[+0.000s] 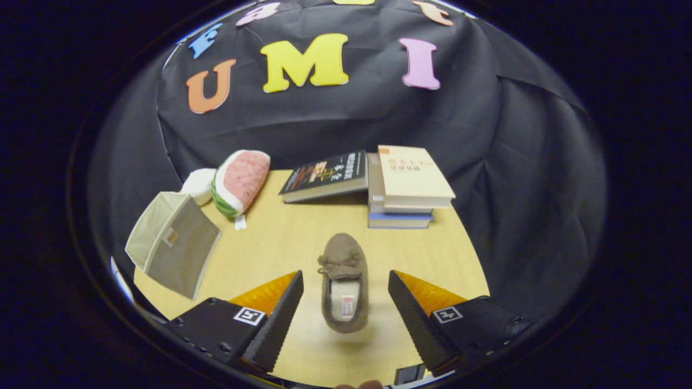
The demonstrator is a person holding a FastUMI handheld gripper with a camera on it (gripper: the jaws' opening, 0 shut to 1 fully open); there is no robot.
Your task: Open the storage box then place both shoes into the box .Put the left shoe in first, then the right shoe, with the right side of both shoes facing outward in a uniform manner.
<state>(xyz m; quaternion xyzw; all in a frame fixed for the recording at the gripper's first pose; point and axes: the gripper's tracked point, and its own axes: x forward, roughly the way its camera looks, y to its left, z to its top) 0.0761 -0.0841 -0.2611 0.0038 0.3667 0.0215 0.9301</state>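
A brown slipper-style shoe point(344, 281) lies on the wooden table point(281, 237), toe pointing away from me, heel toward me. It sits in the gap between my fingers without touching either one. My gripper point(345, 294) is open, its fingers wide apart on both sides of the shoe. A beige fabric storage box point(174, 243) stands to the left of the left finger, with its lid flap lifted; I cannot see into it.
A watermelon-slice plush point(240, 182) and a white plush point(199, 185) lie behind the box. A dark book point(327, 175) leans on a stack of books point(408, 186) at the table's far side, beyond the shoe.
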